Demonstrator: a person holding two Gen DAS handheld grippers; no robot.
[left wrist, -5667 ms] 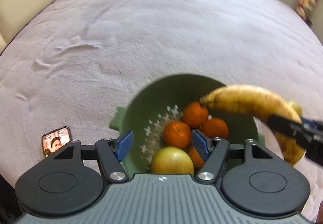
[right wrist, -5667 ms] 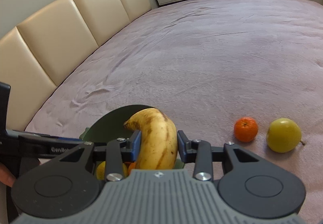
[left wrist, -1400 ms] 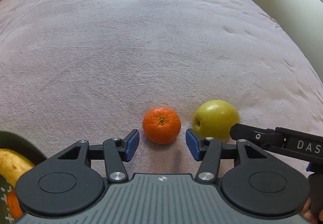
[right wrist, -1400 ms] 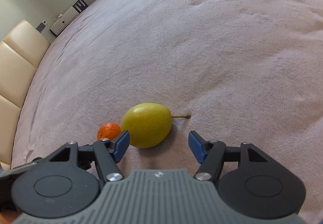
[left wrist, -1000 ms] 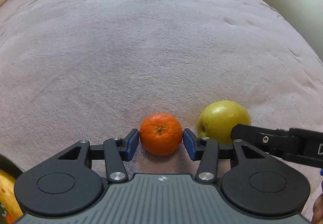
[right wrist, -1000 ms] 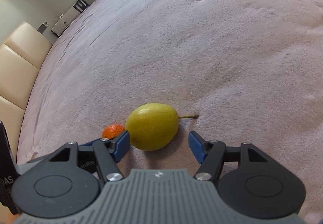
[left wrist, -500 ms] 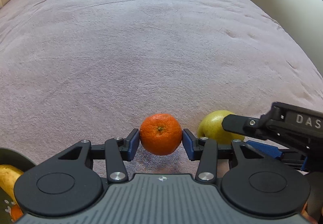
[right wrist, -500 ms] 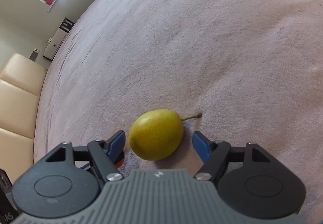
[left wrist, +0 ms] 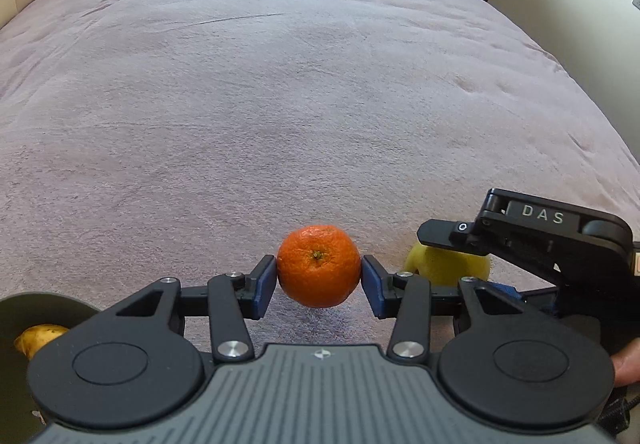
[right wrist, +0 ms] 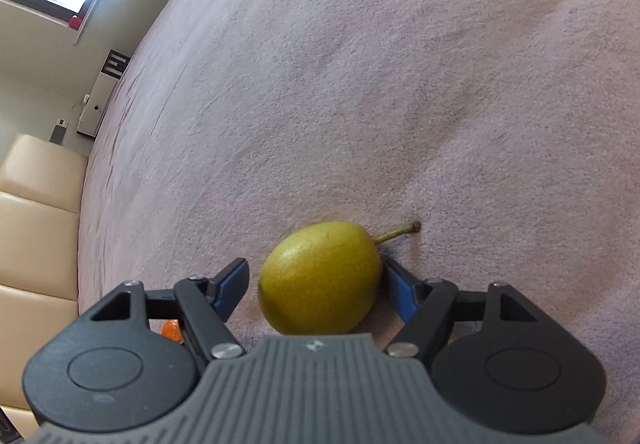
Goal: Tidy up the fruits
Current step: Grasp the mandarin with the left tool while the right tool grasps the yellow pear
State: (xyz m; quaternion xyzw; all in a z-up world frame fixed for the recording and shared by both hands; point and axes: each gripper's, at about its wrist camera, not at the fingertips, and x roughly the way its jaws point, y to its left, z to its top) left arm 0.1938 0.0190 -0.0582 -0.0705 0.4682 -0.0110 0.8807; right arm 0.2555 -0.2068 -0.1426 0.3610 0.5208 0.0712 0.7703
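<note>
1. Gripping a small round orange mandarin [left wrist: 319, 266], the left claw [left wrist: 319, 282] has both blue pads pressed against the fruit's sides; the mandarin appears lifted just clear of the mauve plush bed cover [left wrist: 280, 92], with a shadow beneath it.
2. Straddling a yellow-green pear with a short brown stem [right wrist: 320, 278], the right claw [right wrist: 316, 290] stands unclenched: its right pad is at or very near the skin, its left pad clearly apart. The pear lies on the bed cover.
3. At the left wrist view's lower left edge sits the dark green round bowl [left wrist: 24, 308], a yellow banana tip [left wrist: 38, 338] showing inside.
4. Judged from this, the step in hand is gathering the last two loose fruits for the bowl.
5. The next move likely calls for the left claw to carry the mandarin leftward over the bowl's rim and release it gently, while the right claw clenches evenly on the pear's widest part before lifting; the rounded skin could slip from an off-centre squeeze.
</note>
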